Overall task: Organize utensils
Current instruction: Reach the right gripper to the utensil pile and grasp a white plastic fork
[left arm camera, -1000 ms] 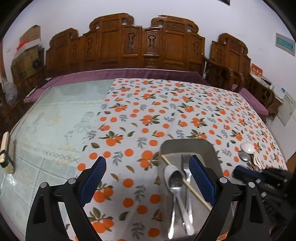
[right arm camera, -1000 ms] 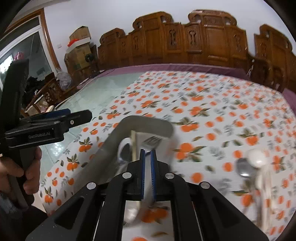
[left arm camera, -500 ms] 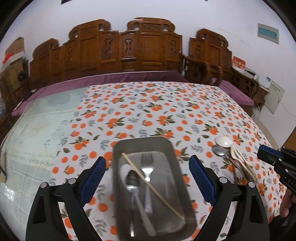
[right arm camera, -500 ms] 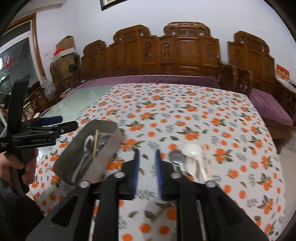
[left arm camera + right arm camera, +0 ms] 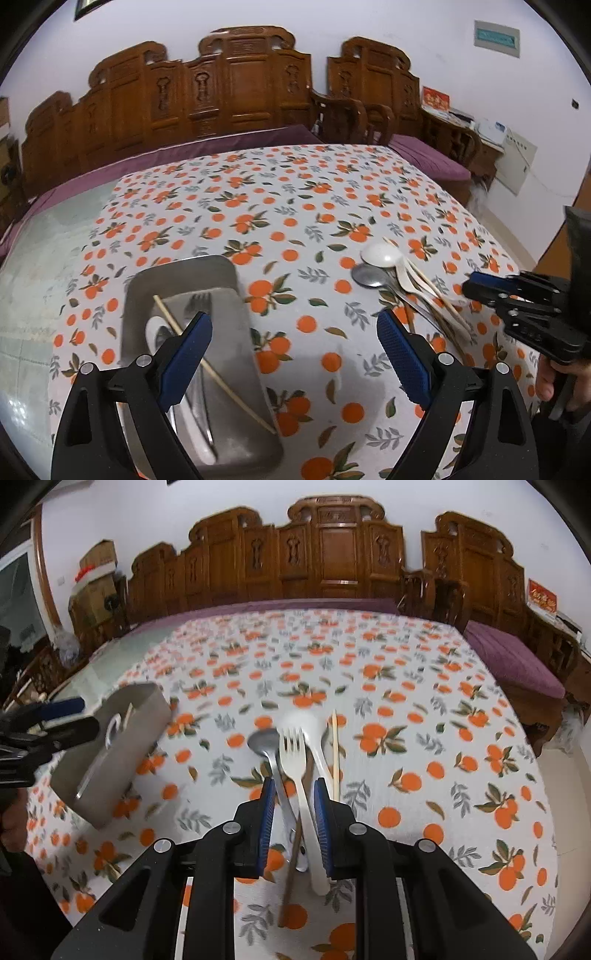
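Note:
A metal tray (image 5: 236, 376) on the orange-print cloth holds a fork (image 5: 197, 301), a spoon, and a chopstick (image 5: 218, 376). It also shows in the right wrist view (image 5: 122, 746). A loose pile lies to its right: white spoon (image 5: 306, 723), white fork (image 5: 293, 753), metal spoon (image 5: 264, 744), chopstick (image 5: 335, 753). My right gripper (image 5: 293, 797) hovers over the pile's handles, jaws partly open around them, not clamped. My left gripper (image 5: 293, 343) is open wide and empty, right of the tray.
The orange-print cloth (image 5: 295, 206) covers the table, with bare glass top (image 5: 33, 258) at the left. Carved wooden chairs (image 5: 332, 554) with purple cushions line the far and right sides. The table edge drops off at the right (image 5: 546, 775).
My right gripper moved from the tray to above the loose pile and opened partway. My left gripper swung right, so the tray now sits at its left.

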`<state>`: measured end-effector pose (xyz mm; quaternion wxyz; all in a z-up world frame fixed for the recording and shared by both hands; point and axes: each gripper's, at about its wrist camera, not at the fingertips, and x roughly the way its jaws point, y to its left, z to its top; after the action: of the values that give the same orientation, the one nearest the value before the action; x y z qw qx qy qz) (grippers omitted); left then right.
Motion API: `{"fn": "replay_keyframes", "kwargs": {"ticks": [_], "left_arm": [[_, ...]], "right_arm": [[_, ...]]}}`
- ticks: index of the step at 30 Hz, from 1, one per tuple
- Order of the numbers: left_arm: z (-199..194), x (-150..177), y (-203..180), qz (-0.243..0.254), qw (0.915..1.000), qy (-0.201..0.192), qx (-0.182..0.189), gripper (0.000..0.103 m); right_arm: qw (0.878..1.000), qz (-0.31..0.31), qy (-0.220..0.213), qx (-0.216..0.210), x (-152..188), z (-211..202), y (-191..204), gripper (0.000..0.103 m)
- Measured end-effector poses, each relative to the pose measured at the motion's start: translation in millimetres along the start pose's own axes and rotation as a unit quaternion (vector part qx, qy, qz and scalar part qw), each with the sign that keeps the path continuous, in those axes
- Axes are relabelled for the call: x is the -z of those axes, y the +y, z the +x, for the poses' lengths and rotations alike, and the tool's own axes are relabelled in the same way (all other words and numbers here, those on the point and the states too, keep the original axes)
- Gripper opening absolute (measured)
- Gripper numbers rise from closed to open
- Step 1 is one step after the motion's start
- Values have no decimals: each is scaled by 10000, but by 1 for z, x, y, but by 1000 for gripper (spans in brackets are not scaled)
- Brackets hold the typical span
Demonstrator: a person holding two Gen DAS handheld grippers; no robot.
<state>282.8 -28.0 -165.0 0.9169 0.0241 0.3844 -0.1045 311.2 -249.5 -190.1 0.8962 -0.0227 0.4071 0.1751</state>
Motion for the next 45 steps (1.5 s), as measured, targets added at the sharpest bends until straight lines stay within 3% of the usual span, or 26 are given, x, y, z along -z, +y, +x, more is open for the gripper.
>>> {"fn": "replay_keyframes", "kwargs": {"ticks": [18, 22, 27, 34, 45], "left_arm": [[17, 16, -35, 352, 9990, 242, 156, 87], [20, 18, -39, 401, 9987, 276, 138, 87], [25, 21, -42, 449, 9984, 326, 106, 87], [32, 24, -51, 533, 9978, 375, 71, 87], [42, 28, -69, 682, 9969, 402, 6, 87]], "right_arm": [[9974, -80, 712, -112, -3, 61, -6, 23], [9963, -109, 852, -64, -1, 70, -9, 12], [9965, -70, 812, -191, -3, 66, -9, 9], [9986, 128, 400, -325, -13, 40, -17, 6], [9975, 308, 444, -452, -9, 40, -30, 6]]}}
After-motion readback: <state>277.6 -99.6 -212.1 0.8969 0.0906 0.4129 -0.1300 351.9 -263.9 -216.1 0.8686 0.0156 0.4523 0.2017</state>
